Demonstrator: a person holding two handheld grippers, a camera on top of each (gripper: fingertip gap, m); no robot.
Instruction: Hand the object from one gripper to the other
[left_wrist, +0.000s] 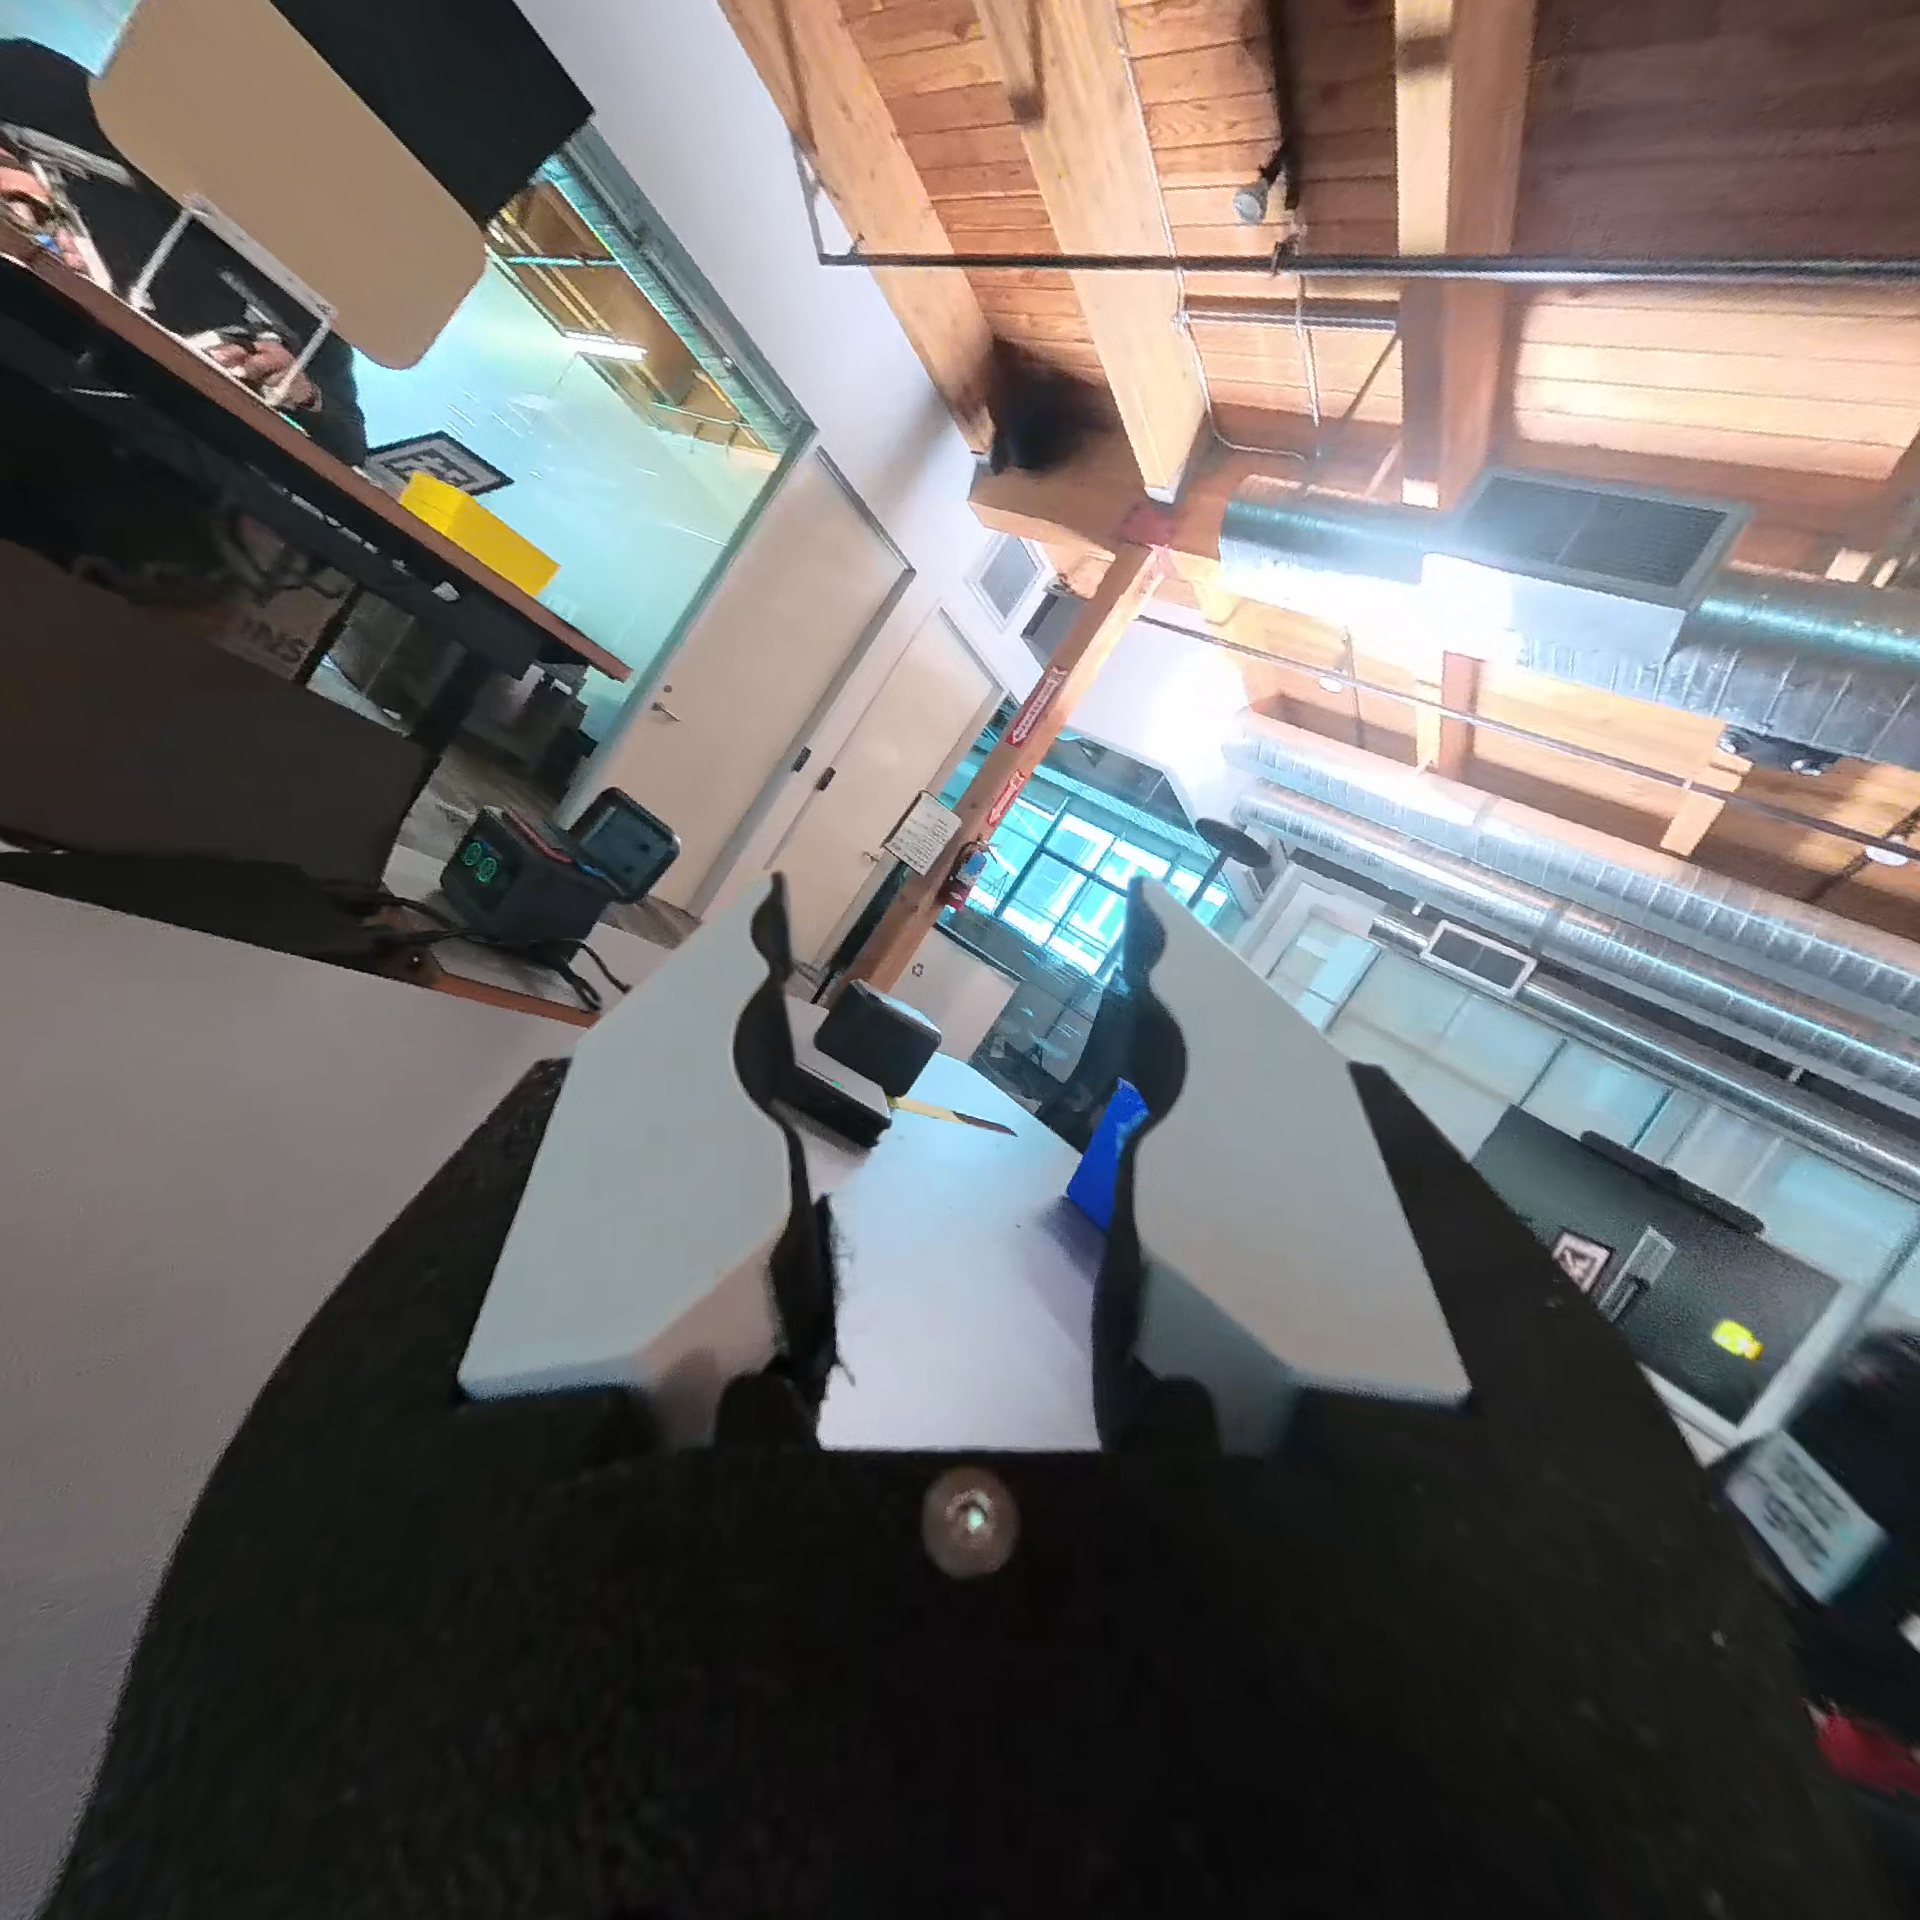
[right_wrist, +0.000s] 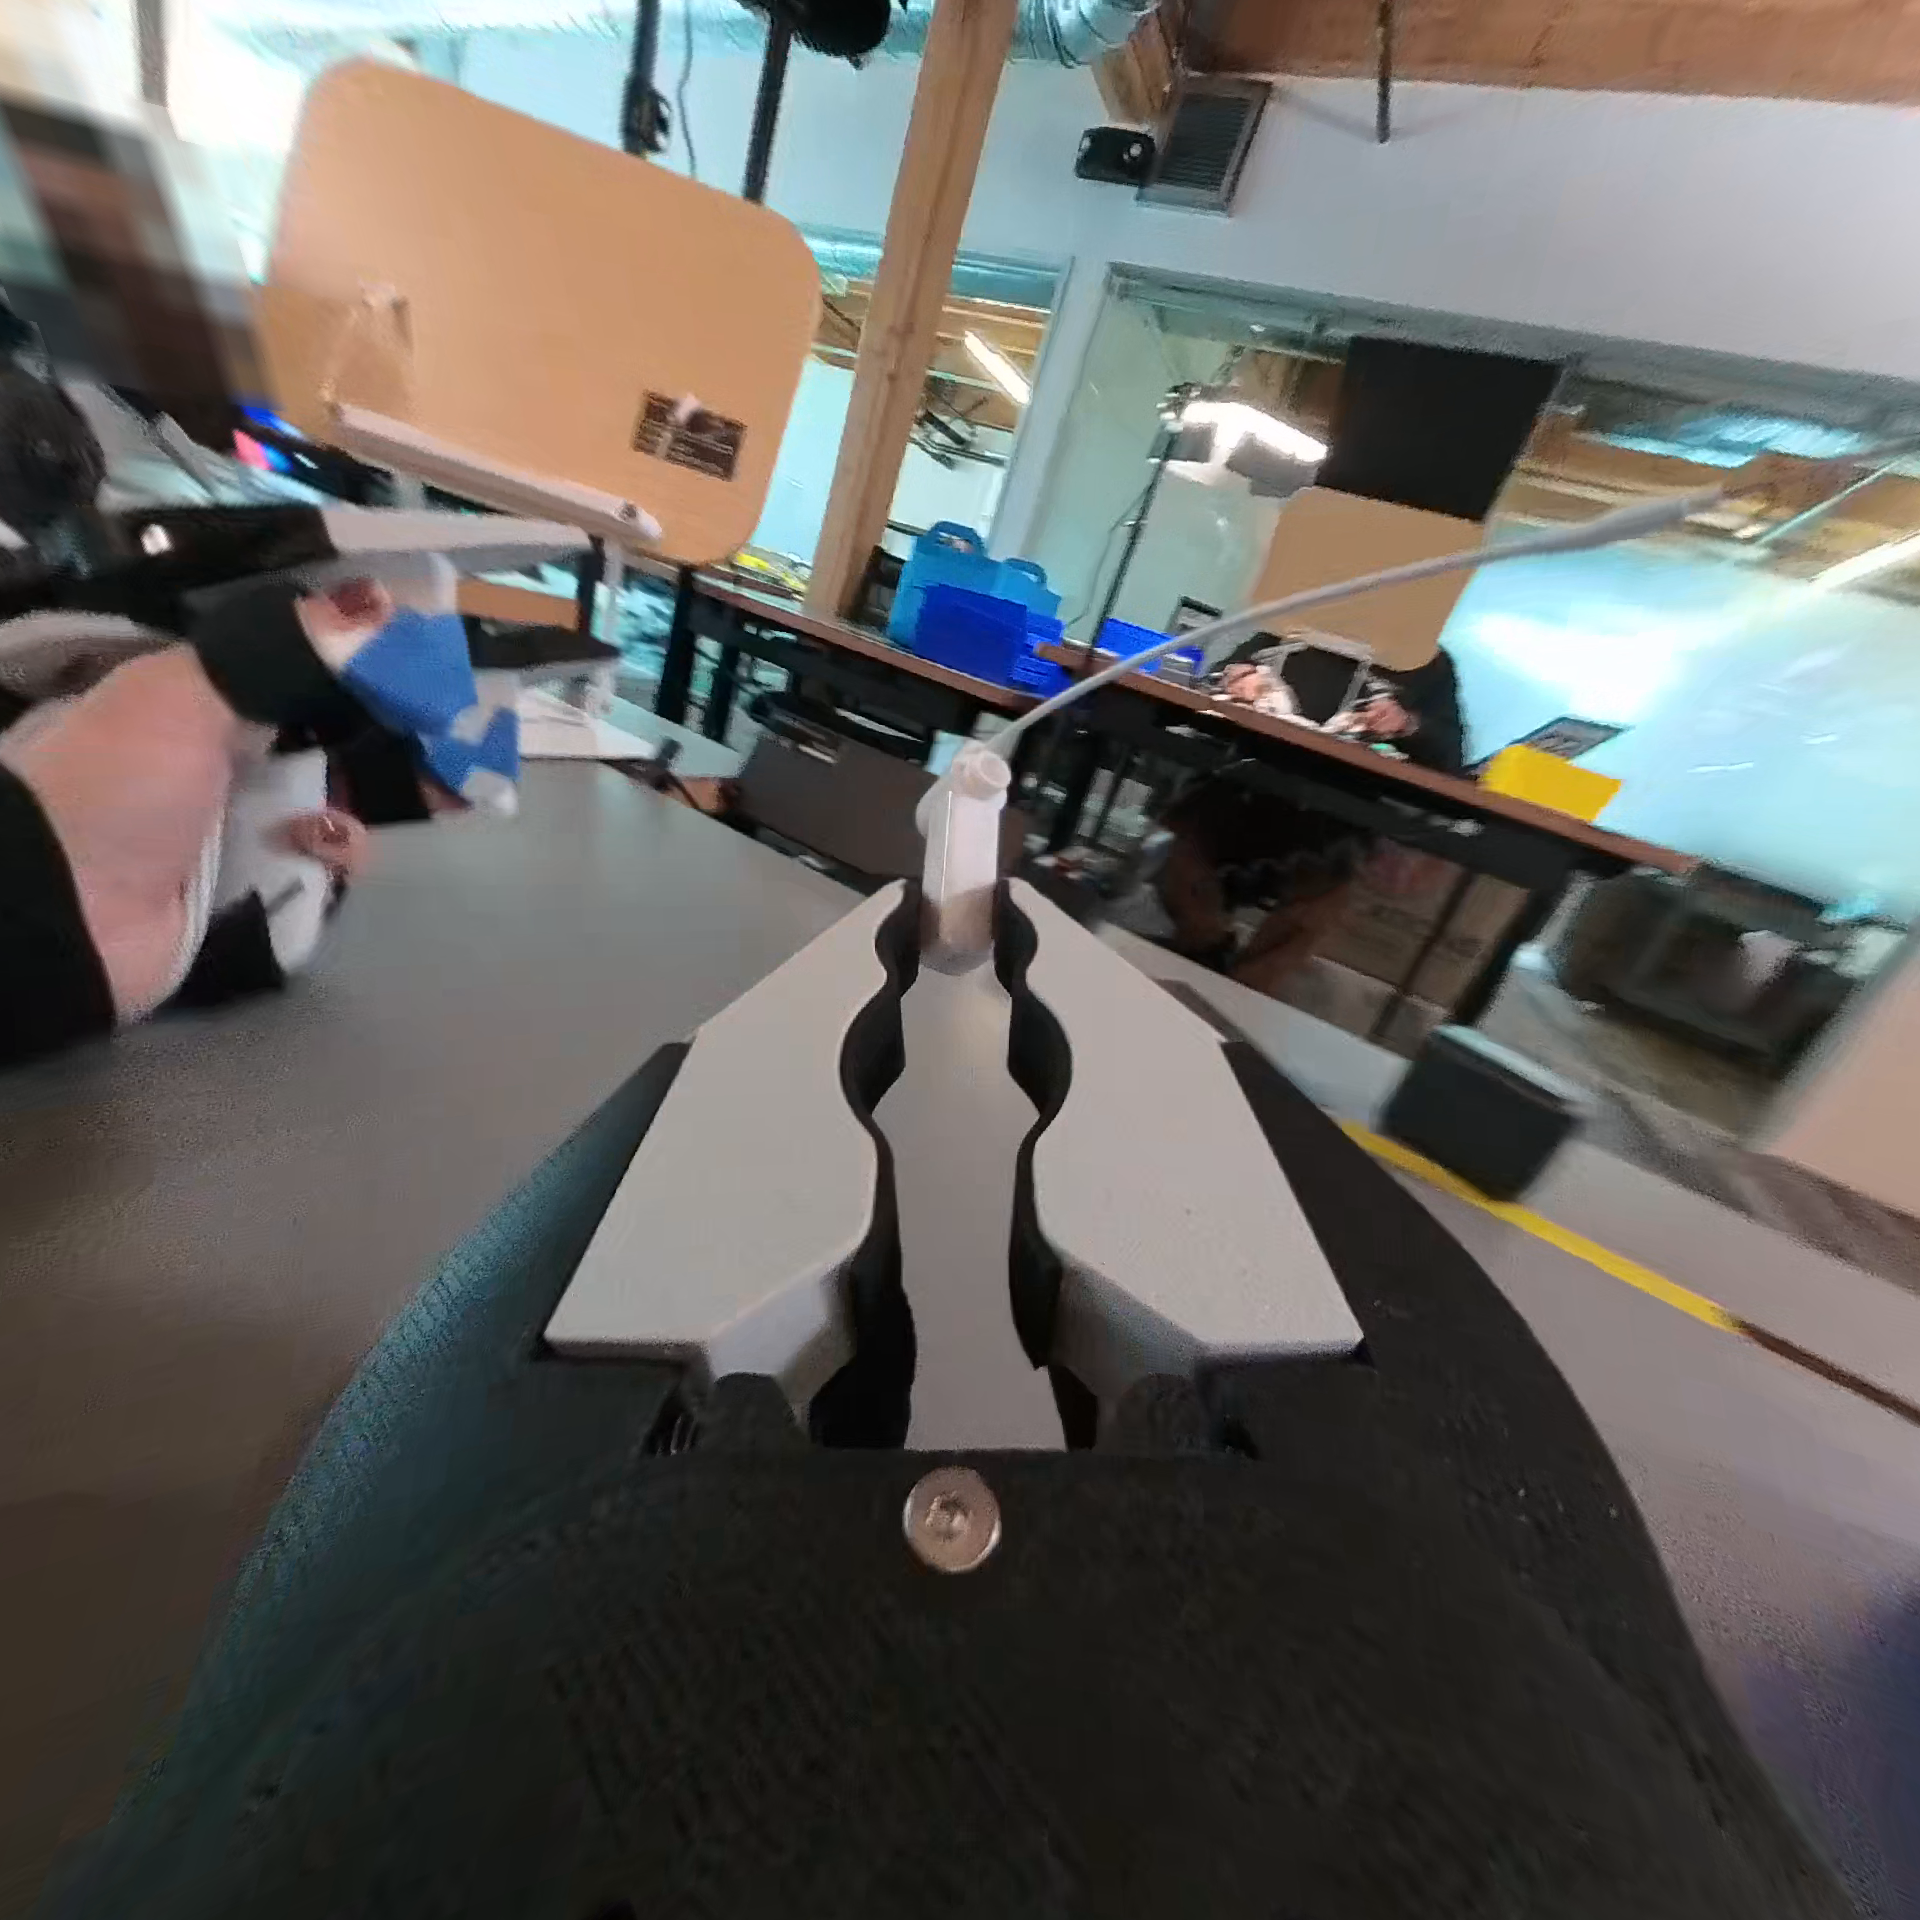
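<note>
A: Where's the object?

B: In the right gripper (right_wrist: 961, 914). Its fingertips are clamped on a small white connector block (right_wrist: 961, 862) with a thin white cable (right_wrist: 1299, 597) arching up and away to the right. It's held in the air above the grey desk (right_wrist: 520, 935).

A: And the left gripper (left_wrist: 956, 935)?

B: Jaws spread wide, nothing between them. Its camera is tilted up toward the wooden ceiling, so I'd judge it isn't lined up yet. From the right wrist view it sits well apart, over the desk's far left edge, in a person's hand (right_wrist: 135, 831).

A: How to do the pass well?

B: Swing the open left jaws onto the exposed upper part of the block, close firmly, and only then let the right release. Approach away from the cable.

A: Room?

B: Plenty over the desk's middle. A black box (right_wrist: 1475, 1122) stands near the right edge by a yellow tape line (right_wrist: 1538, 1236); the trailing cable could snag there.
</note>
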